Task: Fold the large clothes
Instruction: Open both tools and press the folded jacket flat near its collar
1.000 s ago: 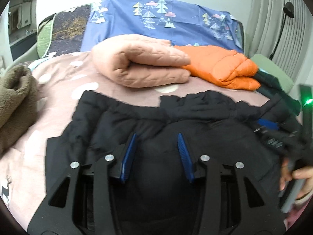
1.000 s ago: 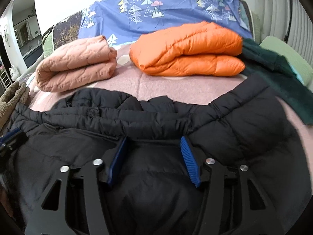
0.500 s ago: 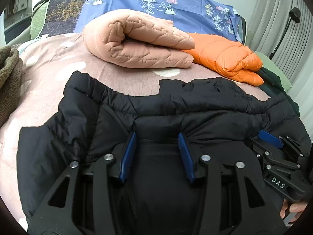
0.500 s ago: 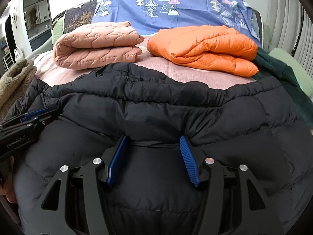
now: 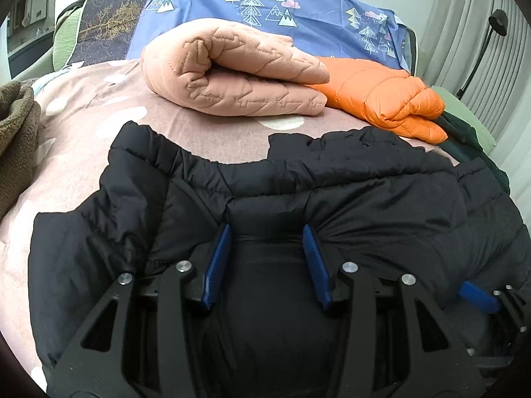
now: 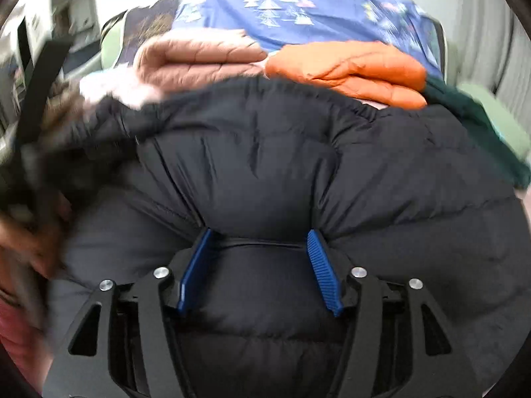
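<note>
The black quilted puffer jacket (image 5: 381,205) lay spread on the pink bed sheet with pale spots (image 5: 99,112), close under both cameras and filling the lower part of each view. It looked soft, thick and full of air, so I judged it light but springy, with a smooth shell that could slip from a weak hold. A folded part would probably rise again if it was not pressed down.

The left gripper (image 5: 267,258) had its blue fingers (image 5: 217,262) apart, and a bulge of jacket fabric sat between them; they seemed to press into the cloth, not to pinch it tight. The right gripper (image 6: 259,268) was the same: fingers spread, a fat pillow of fabric pushed up between and ahead of them. A firm hold, in my judgement, would be better at a stitched seam or at the gathered hem (image 5: 212,169), where the filling is thin.

Behind the jacket, the folded peach quilted blanket (image 5: 232,76) and the folded orange puffer jacket (image 5: 381,99) lay near its far edge, with a strip of bare sheet between. A brown fleecy cloth (image 5: 16,132) was at the left and a dark green garment (image 6: 481,126) at the right, touching the jacket's edge. So the open room was narrow, mostly forward-left. The left part of the right wrist view was blurred.
</note>
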A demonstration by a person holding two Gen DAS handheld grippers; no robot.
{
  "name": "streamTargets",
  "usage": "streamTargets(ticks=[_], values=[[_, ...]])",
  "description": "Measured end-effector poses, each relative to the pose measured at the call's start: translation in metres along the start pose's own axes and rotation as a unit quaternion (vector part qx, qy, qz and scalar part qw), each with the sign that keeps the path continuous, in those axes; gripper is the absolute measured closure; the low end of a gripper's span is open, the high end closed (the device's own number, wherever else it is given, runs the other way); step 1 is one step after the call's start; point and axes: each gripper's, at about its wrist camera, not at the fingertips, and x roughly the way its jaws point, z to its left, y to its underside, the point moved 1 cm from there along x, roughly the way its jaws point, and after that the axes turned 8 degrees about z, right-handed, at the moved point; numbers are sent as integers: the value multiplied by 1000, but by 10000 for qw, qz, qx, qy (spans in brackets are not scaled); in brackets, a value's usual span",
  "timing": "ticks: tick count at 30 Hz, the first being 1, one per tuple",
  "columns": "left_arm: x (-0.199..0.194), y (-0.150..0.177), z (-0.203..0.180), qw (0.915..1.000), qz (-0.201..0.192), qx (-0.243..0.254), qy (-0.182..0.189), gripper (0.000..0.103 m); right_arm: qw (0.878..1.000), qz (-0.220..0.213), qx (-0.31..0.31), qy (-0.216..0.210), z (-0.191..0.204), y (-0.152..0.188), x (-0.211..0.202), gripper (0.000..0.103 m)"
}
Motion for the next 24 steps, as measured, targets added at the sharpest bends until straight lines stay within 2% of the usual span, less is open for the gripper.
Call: streamTargets(ticks=[3, 5, 7, 9, 10, 12, 13, 19, 21, 24], values=[[0, 1, -3, 9999, -2, 52, -93, 57, 9987, 233, 379, -253, -11, -5, -14, 43], [0, 2, -4, 9999, -10, 47, -108, 57, 9971, 82, 627, -413, -16, 7, -39, 43], [0, 2, -4, 10000, -12, 32, -76, 57, 9965, -139, 595, -575, -15, 24, -62, 43], [1, 2, -4, 10000, -10, 31, -88, 57, 9971, -258, 471, -541, -8, 43, -74, 43], [1, 2, -5, 9999, -10, 39, -105, 57, 9978, -109, 441, -486, -6, 50, -68, 43], [1, 2, -5, 9999, -15, 37, -102, 57, 9962, 398, 440, -639, -3, 68, -36, 41], [0, 3, -4, 10000, -16, 7, -42, 56, 9971, 324, 379, -576, -2, 72, -29, 41], [-1, 5, -4, 10000, -38, 29, -57, 56, 9959, 532, 499, -526, -4, 63, -43, 42], [-2, 5, -4, 10000, -48, 28, -49, 56, 9967, 284, 453, -613, -6, 54, -54, 42], [-1, 5, -4, 10000, -37, 27, -49, 56, 9982, -115, 420, -413, -8, 34, -62, 42]])
